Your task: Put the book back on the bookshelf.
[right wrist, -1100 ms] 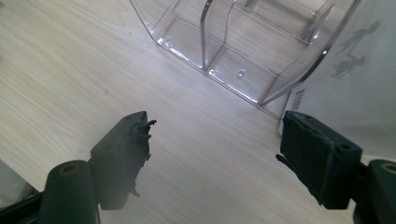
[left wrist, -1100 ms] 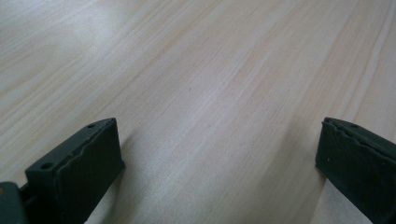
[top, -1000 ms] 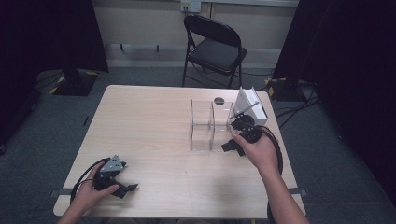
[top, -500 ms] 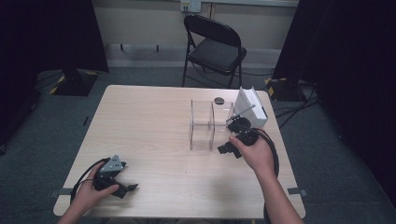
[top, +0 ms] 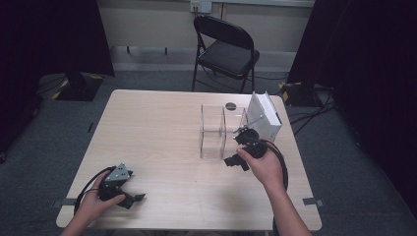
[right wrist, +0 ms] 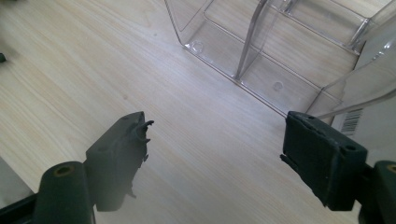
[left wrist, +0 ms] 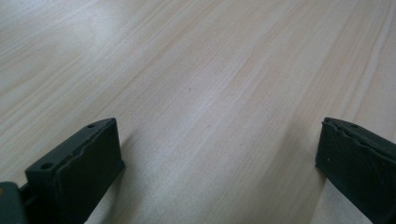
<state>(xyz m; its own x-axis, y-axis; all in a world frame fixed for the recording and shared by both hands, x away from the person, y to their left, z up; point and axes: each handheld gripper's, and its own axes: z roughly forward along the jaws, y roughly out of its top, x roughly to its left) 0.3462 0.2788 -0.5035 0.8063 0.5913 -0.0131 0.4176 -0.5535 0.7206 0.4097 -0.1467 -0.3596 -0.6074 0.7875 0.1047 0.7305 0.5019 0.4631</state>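
A clear acrylic organiser (top: pixel 213 132) with upright dividers stands right of the table's middle. A white box (top: pixel 264 116) leans tilted at its right end, and its barcode edge (right wrist: pixel 370 122) appears in the right gripper view. My right gripper (top: pixel 237 150) hovers just in front of the organiser (right wrist: pixel 261 56), open, with bare wood between its jaws (right wrist: pixel 217 128). My left gripper (top: pixel 133 199) rests near the front left corner, open over bare wood (left wrist: pixel 217 140). Neither gripper holds anything.
A small dark round object (top: pixel 230 104) lies on the table (top: pixel 157 128) behind the organiser. A black folding chair (top: pixel 227 49) stands beyond the far edge. Cables trail from both grippers and across the floor at right.
My right gripper has drawn back a little towards the near edge, away from the white box. The left gripper and the box have stayed put.
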